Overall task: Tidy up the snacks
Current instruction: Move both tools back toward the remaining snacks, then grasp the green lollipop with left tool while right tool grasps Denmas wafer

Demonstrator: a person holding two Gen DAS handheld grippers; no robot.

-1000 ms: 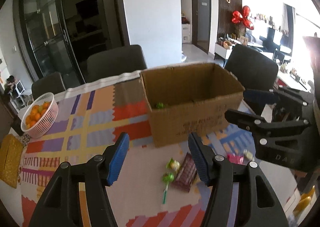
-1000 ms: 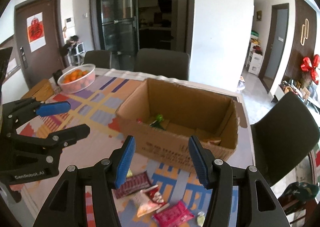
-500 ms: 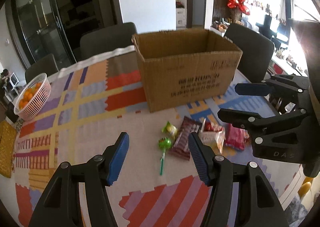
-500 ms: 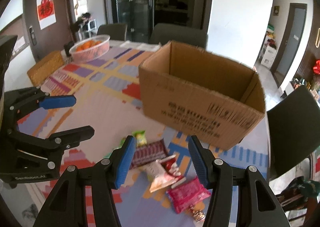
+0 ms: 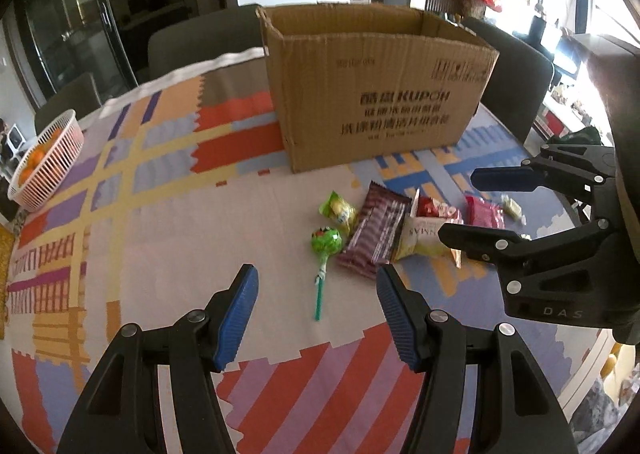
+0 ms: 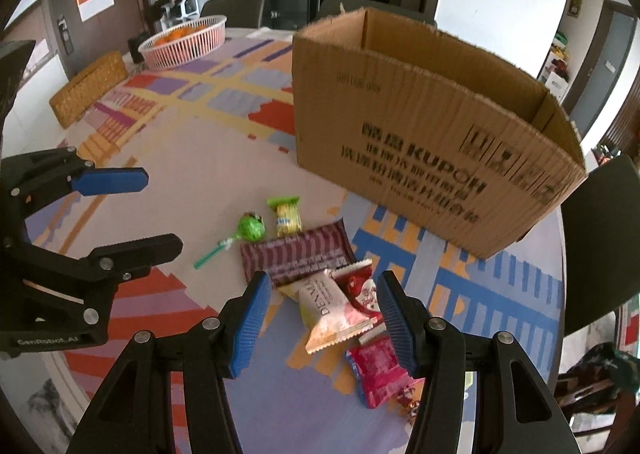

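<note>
The cardboard box (image 5: pixel 376 94) stands open-topped at the far side of the table (image 5: pixel 168 230), and from this low angle its inside is out of sight. Far left, the pink basket (image 6: pixel 184 40) holds oranges (image 6: pixel 180 32). The snacks lie loose on the cloth just near of the box: a green lollipop (image 5: pixel 326 244), a small green-and-yellow packet (image 6: pixel 285 216), a maroon striped bar (image 6: pixel 296 256), a cream pouch (image 6: pixel 330 308) lying across a red-and-white packet (image 6: pixel 362 288), and a pink packet (image 6: pixel 378 370) nearest the table's right edge. The left gripper (image 5: pixel 316 320) tilts down over the lollipop's stick, jaws half apart, gripping nothing. The right gripper (image 6: pixel 320 318) angles down over the cream pouch, jaws likewise parted and empty; the pouch shows between them, untouched. A tiny pale wrapped sweet (image 5: pixel 512 207) at the right is too small to identify.
</note>
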